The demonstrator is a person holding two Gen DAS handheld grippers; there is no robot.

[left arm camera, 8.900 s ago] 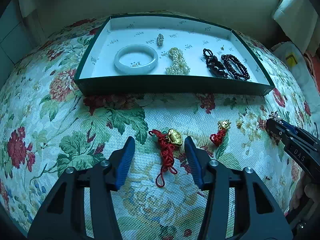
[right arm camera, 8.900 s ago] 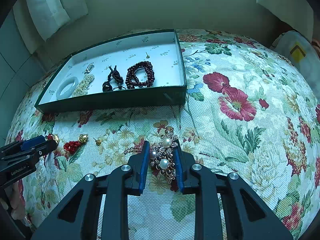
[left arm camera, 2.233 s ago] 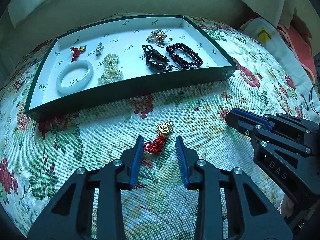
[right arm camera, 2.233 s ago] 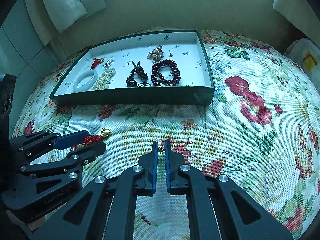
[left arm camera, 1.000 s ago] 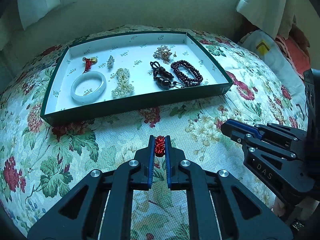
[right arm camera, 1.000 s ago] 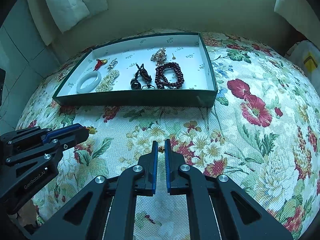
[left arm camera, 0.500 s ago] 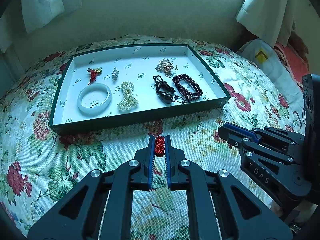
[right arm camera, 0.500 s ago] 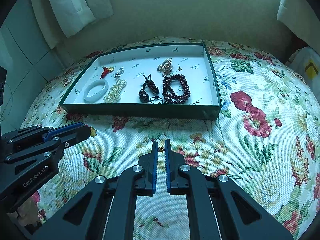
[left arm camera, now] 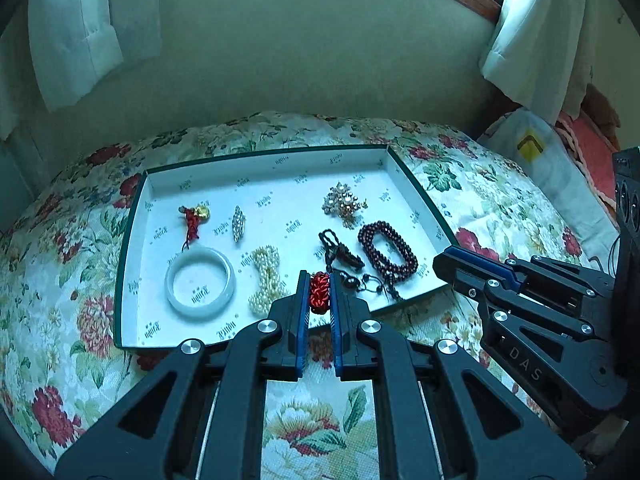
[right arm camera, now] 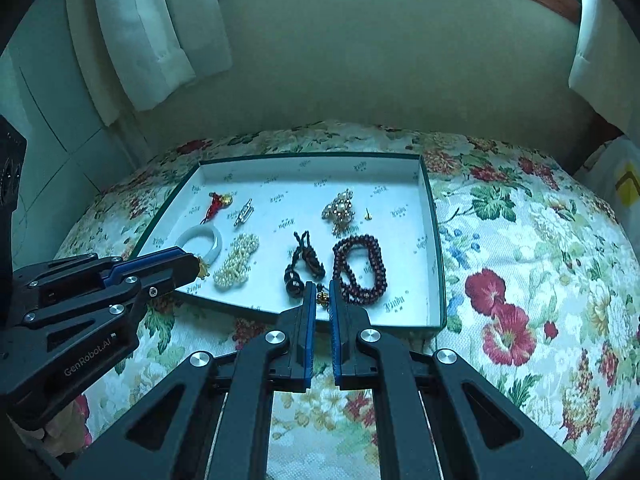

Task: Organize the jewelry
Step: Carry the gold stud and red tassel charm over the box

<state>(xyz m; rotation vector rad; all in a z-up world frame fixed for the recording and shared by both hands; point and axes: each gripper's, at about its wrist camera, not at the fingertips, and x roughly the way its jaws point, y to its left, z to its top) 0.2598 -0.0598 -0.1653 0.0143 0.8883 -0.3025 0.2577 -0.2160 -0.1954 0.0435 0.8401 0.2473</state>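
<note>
My left gripper [left arm camera: 319,294] is shut on a red knotted charm [left arm camera: 319,292] and holds it above the near edge of the green jewelry box [left arm camera: 132,216]. Its gold end shows in the right wrist view [right arm camera: 203,268]. My right gripper [right arm camera: 322,298] is shut on a small gold earring [right arm camera: 322,298] over the box's [right arm camera: 438,248] near edge. Inside lie a white bangle [left arm camera: 200,282], pearl bracelet [left arm camera: 267,280], red charm [left arm camera: 194,218], silver clip [left arm camera: 238,223], gold brooch [left arm camera: 344,204], black knot cord [left arm camera: 340,256], dark bead bracelet [left arm camera: 388,250] and a gold stud [right arm camera: 366,213].
The box sits on a floral bedspread [left arm camera: 460,184]. White curtains [right arm camera: 152,32] hang at both sides, with a wall [left arm camera: 304,48] behind. A white bag with a yellow mark [left arm camera: 532,148] lies at the right.
Both grippers rose and moved forward over the box's near edge, each still holding its piece. The box now appears closer and lower in both views.
</note>
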